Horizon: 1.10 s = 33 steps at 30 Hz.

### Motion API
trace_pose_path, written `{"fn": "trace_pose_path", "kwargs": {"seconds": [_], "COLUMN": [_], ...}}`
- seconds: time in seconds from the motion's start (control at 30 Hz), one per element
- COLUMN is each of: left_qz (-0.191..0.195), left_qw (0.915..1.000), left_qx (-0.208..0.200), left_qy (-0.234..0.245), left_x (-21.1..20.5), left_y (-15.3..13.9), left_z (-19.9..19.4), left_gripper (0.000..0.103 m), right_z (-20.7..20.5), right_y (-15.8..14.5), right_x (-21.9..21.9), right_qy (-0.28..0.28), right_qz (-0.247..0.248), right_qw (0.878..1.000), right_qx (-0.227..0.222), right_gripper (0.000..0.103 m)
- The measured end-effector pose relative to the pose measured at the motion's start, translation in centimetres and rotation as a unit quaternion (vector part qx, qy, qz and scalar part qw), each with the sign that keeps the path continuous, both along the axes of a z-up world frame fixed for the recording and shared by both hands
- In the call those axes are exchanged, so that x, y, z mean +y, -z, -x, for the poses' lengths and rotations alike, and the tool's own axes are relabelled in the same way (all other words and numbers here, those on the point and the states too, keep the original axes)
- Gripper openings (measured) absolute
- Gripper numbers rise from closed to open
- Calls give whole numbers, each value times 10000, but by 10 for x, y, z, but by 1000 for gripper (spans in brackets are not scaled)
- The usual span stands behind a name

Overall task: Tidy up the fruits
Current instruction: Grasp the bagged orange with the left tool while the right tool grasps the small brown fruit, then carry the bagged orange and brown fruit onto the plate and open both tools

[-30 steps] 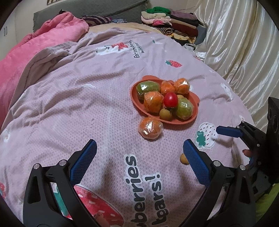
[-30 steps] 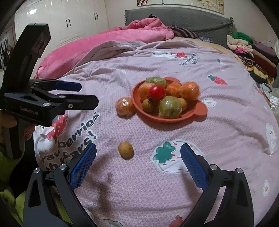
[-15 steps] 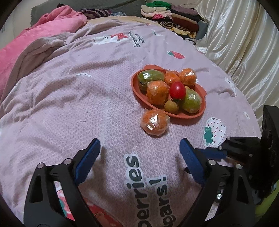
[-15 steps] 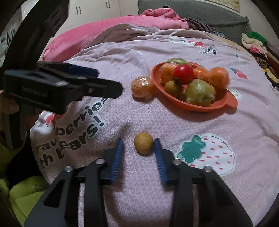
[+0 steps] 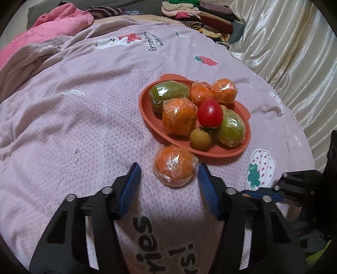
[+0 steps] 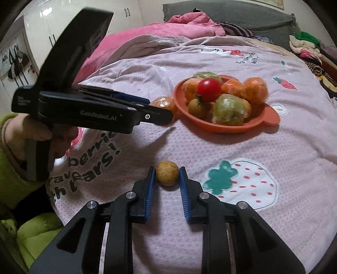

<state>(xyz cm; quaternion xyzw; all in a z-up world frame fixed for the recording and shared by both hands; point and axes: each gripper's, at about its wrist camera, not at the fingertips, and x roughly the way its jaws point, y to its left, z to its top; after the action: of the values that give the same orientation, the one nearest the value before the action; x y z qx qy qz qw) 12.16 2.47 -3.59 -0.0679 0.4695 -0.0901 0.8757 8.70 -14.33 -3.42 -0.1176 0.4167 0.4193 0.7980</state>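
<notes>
An orange plate [image 5: 223, 150] on the bed holds wrapped oranges, green fruits, a red tomato [image 5: 210, 113] and a small brown fruit. A wrapped orange [image 5: 174, 166] lies on the blanket just in front of the plate. My left gripper [image 5: 168, 171] is around it, the right pad touching, the left pad a little apart. A small yellow-brown fruit [image 6: 167, 173] lies on the blanket near the front. My right gripper [image 6: 167, 171] has its pads against both sides of it. The plate [image 6: 261, 123] and the left gripper [image 6: 162, 114] show in the right wrist view.
The pink printed blanket [image 5: 73, 118] covers the bed. A pink quilt [image 5: 48, 33] is bunched at the far left. Folded clothes [image 5: 202, 14] are stacked at the back. Cream curtains [image 5: 294, 52] hang on the right.
Both grippers moved forward and narrowed. The left came around the wrapped orange. The right closed from a wide gap onto the small yellow-brown fruit.
</notes>
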Motion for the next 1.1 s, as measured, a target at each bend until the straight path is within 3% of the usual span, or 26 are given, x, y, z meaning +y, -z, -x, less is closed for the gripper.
{"fn": "trace_pose_path", "kwargs": {"seconds": [0.1, 0.33, 0.67, 1.1], "left_qz": [62, 95, 209, 43], "left_qw": [9999, 9999, 9988, 9983], "left_qx": [7, -25, -401, -526], "left_qy": [80, 134, 164, 244], "left_x": [-1, 1, 0, -7], "left_y": [2, -1, -37, -57], "left_z": [-2, 0, 15, -17], "left_gripper": [34, 34, 33, 33], "right_z": [-4, -10, -22, -49], "right_y": [-2, -11, -34, -53], "right_x": [-6, -15, -29, -33], "right_qy": [77, 200, 394, 506], "right_qz": [-41, -159, -320, -426], "right_qw": [10000, 9997, 9983, 9963], "right_qx": [3, -43, -294, -551], "right_gripper": [22, 22, 22, 22]}}
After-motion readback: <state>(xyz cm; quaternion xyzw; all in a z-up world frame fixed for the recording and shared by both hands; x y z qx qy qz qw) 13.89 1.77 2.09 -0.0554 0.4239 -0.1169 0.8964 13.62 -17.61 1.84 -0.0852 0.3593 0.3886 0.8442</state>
